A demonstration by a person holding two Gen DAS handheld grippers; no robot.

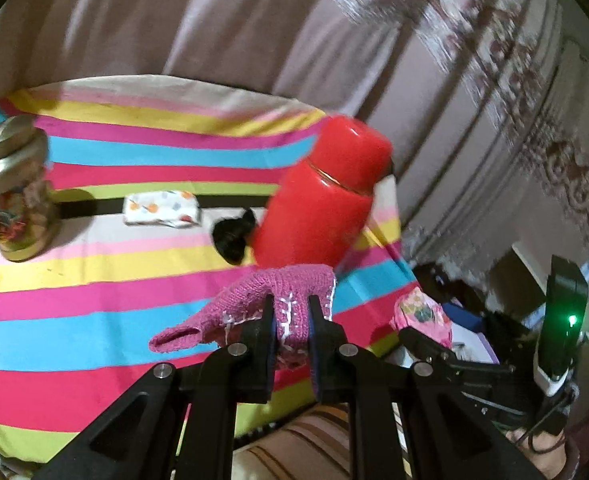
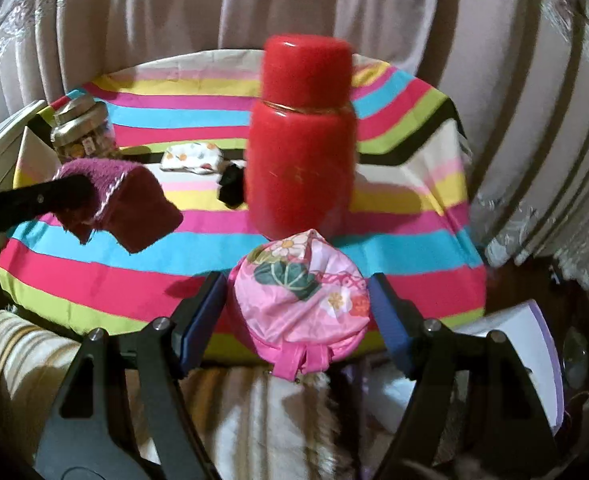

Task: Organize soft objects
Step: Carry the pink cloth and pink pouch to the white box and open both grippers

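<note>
My left gripper (image 1: 291,312) is shut on a purple knitted piece (image 1: 254,300) with white stitching and holds it above the striped cloth; it also shows in the right wrist view (image 2: 114,200), at the left. My right gripper (image 2: 298,300) holds a pink floral pouch (image 2: 300,300) between its pads at the table's near edge; the pouch also shows in the left wrist view (image 1: 422,314). A white patterned pouch (image 1: 161,208) and a black soft item (image 1: 232,236) lie further back on the cloth.
A tall red flask (image 2: 300,140) stands mid-table, just behind the pink pouch. A gold-lidded jar (image 1: 12,192) stands at the far left. The striped tablecloth (image 1: 74,320) covers the table; curtains hang behind. A striped cushion (image 2: 254,420) lies below the table's edge.
</note>
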